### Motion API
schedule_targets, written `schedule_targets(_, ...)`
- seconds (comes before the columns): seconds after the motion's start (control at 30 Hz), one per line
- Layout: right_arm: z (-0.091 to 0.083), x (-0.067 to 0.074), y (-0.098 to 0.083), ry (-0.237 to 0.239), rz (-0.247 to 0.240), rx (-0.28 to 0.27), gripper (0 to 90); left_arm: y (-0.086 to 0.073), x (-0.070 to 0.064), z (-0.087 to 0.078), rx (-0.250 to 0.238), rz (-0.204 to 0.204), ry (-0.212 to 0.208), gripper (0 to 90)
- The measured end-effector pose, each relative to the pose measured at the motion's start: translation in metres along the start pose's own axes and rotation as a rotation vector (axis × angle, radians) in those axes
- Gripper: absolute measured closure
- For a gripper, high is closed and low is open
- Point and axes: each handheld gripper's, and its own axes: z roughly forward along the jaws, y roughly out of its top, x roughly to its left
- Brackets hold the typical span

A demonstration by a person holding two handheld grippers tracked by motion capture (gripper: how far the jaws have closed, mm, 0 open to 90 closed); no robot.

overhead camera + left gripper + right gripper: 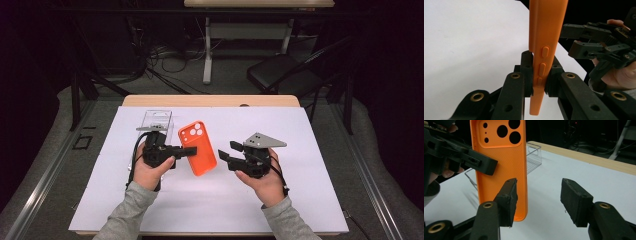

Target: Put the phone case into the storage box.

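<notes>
Toward the surface's (310,200) far left corner lies a clear plastic case (157,120). Just in front of it, the left gripper (192,150) is clenched on the side edge of the orange phone case (197,147), holding it above the surface's middle. To the right, the right gripper (226,152) stands released near the case, its jaws apart with nothing between them.

orange phone case (547,37) top cropped, clear case (532,155) partly hidden

A wooden bench (210,100) carries a white sheet (250,200) that covers nearly all its top, leaving a bare wood strip along the far edge. On the sheet, far left, lies a clear plastic case (156,120), flat and close to the sheet's far edge.
</notes>
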Motion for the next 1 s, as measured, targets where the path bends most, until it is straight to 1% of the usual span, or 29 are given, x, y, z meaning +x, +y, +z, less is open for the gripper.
schedule_targets(0.17,-0.0009,-0.0028,0.0007,0.017,0.021,0.005,47.8,0.0001,-0.0001,-0.0006,-0.002,-0.003,0.0,80.3)
schedule_targets(0.27,-0.0012,-0.0041,0.0009,0.005,0.019,0.0,46.7,0.0002,0.0001,-0.0011,-0.003,-0.002,0.001,80.3)
schedule_targets(0.37,-0.0024,-0.0061,0.0015,0.003,0.027,0.01,46.8,0.0003,0.0001,-0.002,-0.004,-0.002,-0.005,80.3)
schedule_targets(0.5,-0.002,-0.0091,0.0018,0.032,0.027,0.024,48.1,0.0008,0.0,-0.0034,-0.008,0.005,-0.01,80.3)
schedule_targets(0.6,-0.0018,-0.0086,0.0018,0.035,0.023,0.021,48.1,0.0011,0.0,-0.0042,-0.005,0.006,-0.009,80.3)
schedule_targets(0.67,-0.0018,-0.0085,0.0022,0.057,0.02,0.025,48.5,0.0013,0.0,-0.0048,-0.005,0.005,-0.007,80.3)
schedule_targets(0.7,-0.0023,-0.0078,0.0023,0.064,0.027,0.025,48.5,0.0015,0.0002,-0.0051,-0.003,0.008,-0.008,80.3)
schedule_targets(0.73,-0.0023,-0.0078,0.0024,0.066,0.021,0.017,48.4,0.0015,-0.0003,-0.0053,-0.003,0.002,-0.008,80.3)
schedule_targets(0.77,-0.0026,-0.0078,0.0027,0.072,0.02,0.017,47.7,0.0018,0.0001,-0.0057,0.0,0.01,-0.01,80.3)
schedule_targets(0.83,-0.0033,-0.0084,0.0033,0.084,0.021,0.017,47.0,0.0019,-0.0001,-0.0059,0.001,0.012,-0.015,80.3)
schedule_targets(0.87,-0.0039,-0.0087,0.0036,0.094,0.03,0.017,45.8,0.0021,0.0001,-0.006,0.004,0.02,-0.019,80.3)
schedule_targets(1.0,-0.0043,-0.0096,0.004,0.1,0.042,0.012,43.0,0.0023,-0.0008,-0.0062,0.008,0.028,-0.017,80.3)
